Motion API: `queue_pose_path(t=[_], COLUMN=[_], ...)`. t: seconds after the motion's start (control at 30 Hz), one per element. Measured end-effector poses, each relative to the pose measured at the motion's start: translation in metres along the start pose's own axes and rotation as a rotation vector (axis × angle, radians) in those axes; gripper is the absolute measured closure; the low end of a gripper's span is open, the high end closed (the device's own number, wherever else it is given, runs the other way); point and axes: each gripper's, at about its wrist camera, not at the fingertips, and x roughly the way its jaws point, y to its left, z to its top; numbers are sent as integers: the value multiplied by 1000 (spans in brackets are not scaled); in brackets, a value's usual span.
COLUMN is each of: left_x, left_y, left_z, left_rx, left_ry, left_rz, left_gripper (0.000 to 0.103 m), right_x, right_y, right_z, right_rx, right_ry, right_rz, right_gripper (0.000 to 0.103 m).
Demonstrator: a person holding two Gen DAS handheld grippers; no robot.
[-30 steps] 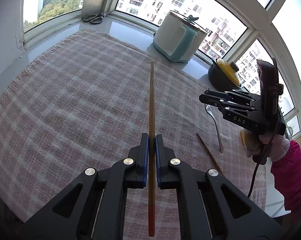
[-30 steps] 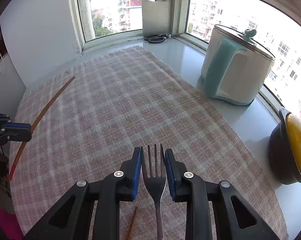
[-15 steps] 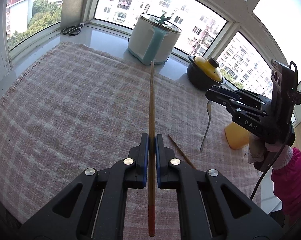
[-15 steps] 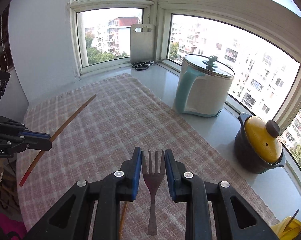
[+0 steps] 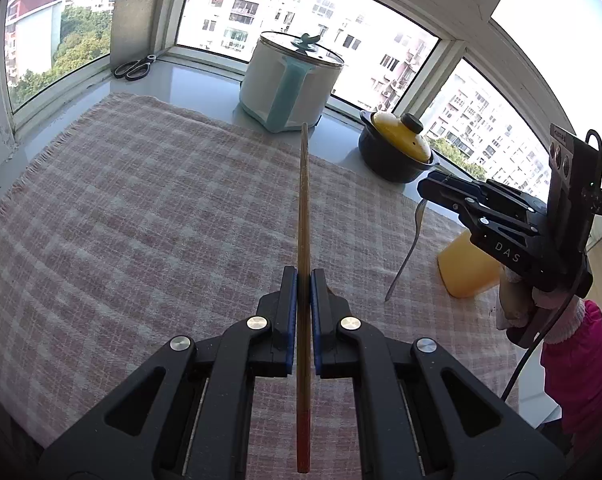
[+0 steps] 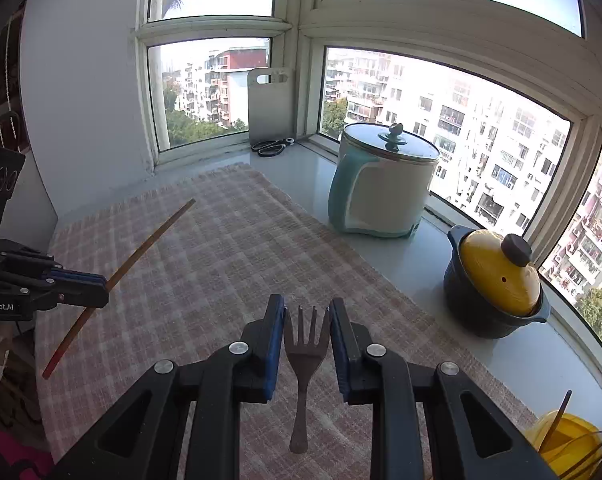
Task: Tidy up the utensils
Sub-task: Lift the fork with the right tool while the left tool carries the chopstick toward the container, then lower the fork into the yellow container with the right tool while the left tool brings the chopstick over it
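Note:
My left gripper [image 5: 303, 276] is shut on a long wooden chopstick [image 5: 303, 208] with a red end, held above the checked cloth [image 5: 141, 208]. The same chopstick [image 6: 141, 248] shows at the left of the right wrist view. My right gripper [image 6: 306, 312] is shut on a metal fork [image 6: 304, 356], tines forward, handle hanging down. From the left wrist view the fork [image 5: 407, 258] dangles under the right gripper [image 5: 429, 190], near a yellow utensil cup [image 5: 467, 268]. That cup [image 6: 561, 448] sits at the lower right with thin sticks in it.
A white and teal pot [image 6: 381, 192] and a dark pot with a yellow lid [image 6: 497, 284] stand on the sill [image 6: 541, 352]. Scissors [image 6: 271, 146] and a cutting board [image 6: 271, 106] are in the window corner. A pink sleeve [image 5: 573, 376] is at the right.
Both grippers have risen with the chopstick and the fork, and the views have tilted up toward the windows. The second chopstick on the cloth has left both views. The yellow cup has come into view.

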Motion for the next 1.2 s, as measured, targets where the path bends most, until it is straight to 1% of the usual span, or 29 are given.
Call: queue_pose_path(t=[0.27, 0.7, 0.9, 1.2], left_x=[-5, -10, -11, -5], left_y=[-16, -60, -86, -139], left_z=[4, 11, 21, 45], left_rx=[17, 53, 71, 114], left_ry=[-18, -47, -76, -130], left_rz=[-10, -49, -88, -165], left_gripper=[99, 99, 99, 99], right_x=[-20, -66, -98, -163], right_y=[-6, -21, -33, -48], right_z=[-5, -10, -13, -22], right_rx=[23, 57, 88, 128], right_ry=[-35, -92, -121, -169], right_rz=[-2, -13, -18, -36], right_gripper=[81, 81, 81, 81])
